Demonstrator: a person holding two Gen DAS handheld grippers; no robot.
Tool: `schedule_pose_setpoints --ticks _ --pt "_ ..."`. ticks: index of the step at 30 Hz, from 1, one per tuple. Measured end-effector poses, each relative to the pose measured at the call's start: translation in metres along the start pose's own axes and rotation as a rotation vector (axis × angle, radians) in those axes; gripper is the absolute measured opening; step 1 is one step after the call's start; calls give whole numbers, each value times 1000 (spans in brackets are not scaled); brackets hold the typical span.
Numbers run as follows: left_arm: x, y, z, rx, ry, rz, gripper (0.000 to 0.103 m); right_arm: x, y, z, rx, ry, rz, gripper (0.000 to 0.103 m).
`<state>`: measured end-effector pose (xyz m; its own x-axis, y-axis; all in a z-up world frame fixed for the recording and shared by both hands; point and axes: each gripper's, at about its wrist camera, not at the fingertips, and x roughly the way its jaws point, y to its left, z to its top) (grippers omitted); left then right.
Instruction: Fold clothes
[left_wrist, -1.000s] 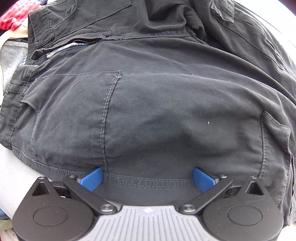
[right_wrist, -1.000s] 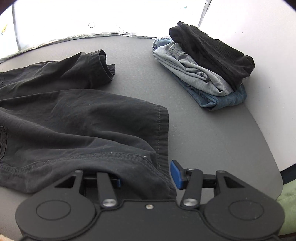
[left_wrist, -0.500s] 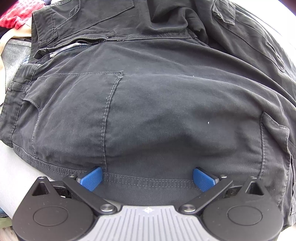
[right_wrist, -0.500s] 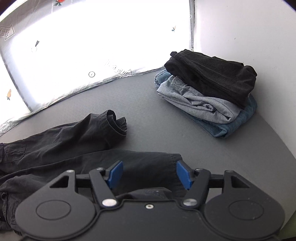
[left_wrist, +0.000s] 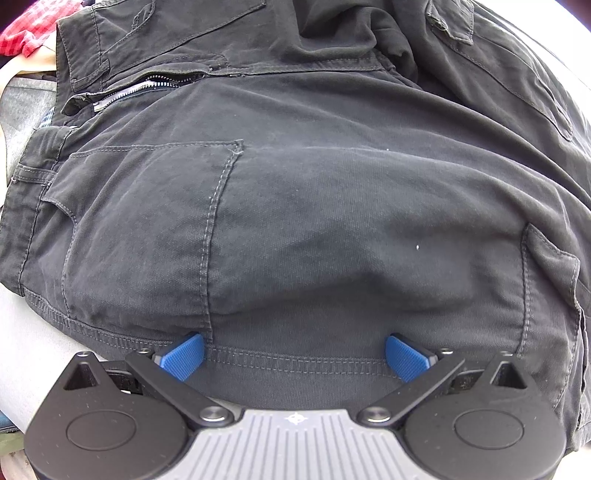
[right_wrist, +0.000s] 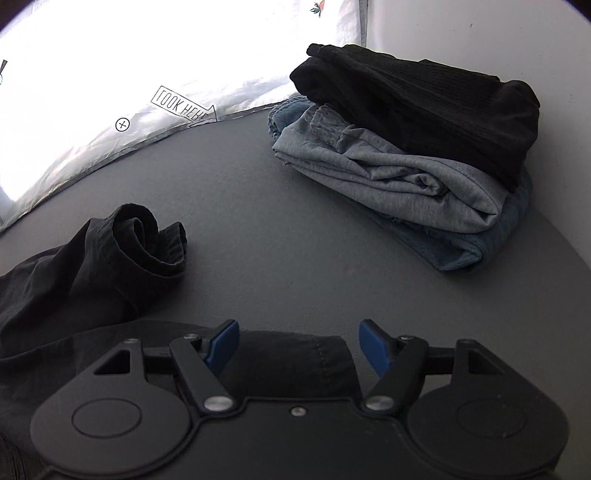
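Black cargo trousers lie spread over a grey desk, and both grippers sit at their edges. Left gripper: blue fingertips spread wide apart, holding nothing, poised just at a stitched side seam near the waist, with a patch pocket and an open zip beyond. Right gripper: fingertips likewise apart and empty, above one leg's hem; the other leg's cuff lies curled farther off. A folded stack of clothes (black on grey on blue) rests at the desk's far corner. Judging by the weave, the trousers look soft but fairly heavy, likely to sag and drag; thick seams, hems and waistband seem the firmest places to pinch.
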<state>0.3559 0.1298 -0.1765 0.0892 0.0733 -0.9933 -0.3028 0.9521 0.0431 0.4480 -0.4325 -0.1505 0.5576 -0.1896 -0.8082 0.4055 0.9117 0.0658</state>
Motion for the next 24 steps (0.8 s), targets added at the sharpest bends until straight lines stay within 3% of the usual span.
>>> schedule_pose_setpoints --ticks 7,8,9,10,11,14,18,20,24 --pt "4 3 2 -5 0 2 103 21 -31 -9 241 117 133 76" --pt "4 3 3 -5 2 2 103 20 -32 -10 249 108 134 73" --pt "4 3 3 -4 4 2 103 18 -32 -11 254 98 137 65" --pt "5 3 4 -4 7 2 103 15 -32 -10 248 78 145 34" --pt "5 3 4 -4 6 2 103 11 -31 -8 243 57 154 26" --pt "5 3 4 -4 4 1 103 -13 -21 0 180 -83 176 23" --pt "5 4 4 -3 0 1 103 -42 -2 17 98 -237 141 22" --pt "4 4 2 -2 -3 0 103 -31 3 20 62 -226 97 22" --pt "0 4 -8 5 -24 -3 103 23 15 13 -28 -56 -36 25"
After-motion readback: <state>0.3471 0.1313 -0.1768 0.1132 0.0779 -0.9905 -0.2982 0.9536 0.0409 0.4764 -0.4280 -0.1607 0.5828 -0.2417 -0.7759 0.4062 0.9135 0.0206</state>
